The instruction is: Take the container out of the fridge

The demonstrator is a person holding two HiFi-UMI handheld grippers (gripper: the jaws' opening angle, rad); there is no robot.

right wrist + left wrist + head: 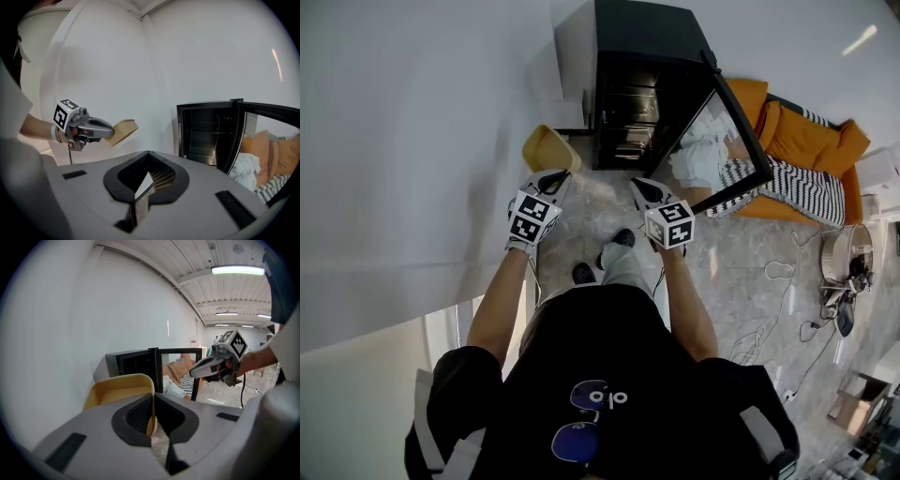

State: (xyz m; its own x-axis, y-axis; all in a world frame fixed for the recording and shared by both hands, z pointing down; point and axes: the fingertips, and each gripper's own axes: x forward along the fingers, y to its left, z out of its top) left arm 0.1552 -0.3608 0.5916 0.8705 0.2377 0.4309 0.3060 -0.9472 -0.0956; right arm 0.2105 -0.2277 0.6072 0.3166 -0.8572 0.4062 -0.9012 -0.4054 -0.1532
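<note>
Container, yellow, open-topped: out of fridge, up in the air just left of the fridge's front corner and close to white wall. One thin side wall of the container pinched between the jaws of left gripper, clamped tight on it, rest of the tub jutting forward past the tips.

Edges and room:
- Fridge black, cavity open toward the person.
- Glass door swung wide to the right, free edge near orange sofa.
- Wall tight along the left side, little room there.
- Bare marbled floor between person and fridge.
- Loose cables further right, well apart from the feet.

Pose:
- Both forearms stretched forward and down, roughly level.
- Grippers side by side with a gap between them, marker cubes uppermost.
- Right gripper aimed toward the open cavity, jaws together, nothing between them.
- Left gripper angled slightly toward the wall.
- From the right gripper view: container tilted, in front of plain wall, clear of the fridge.

Count:
- container 1
- fridge 1, door 1
- grippers 2
- shoes 2
- wire shelves inside fridge: several, exact number not readable
</note>
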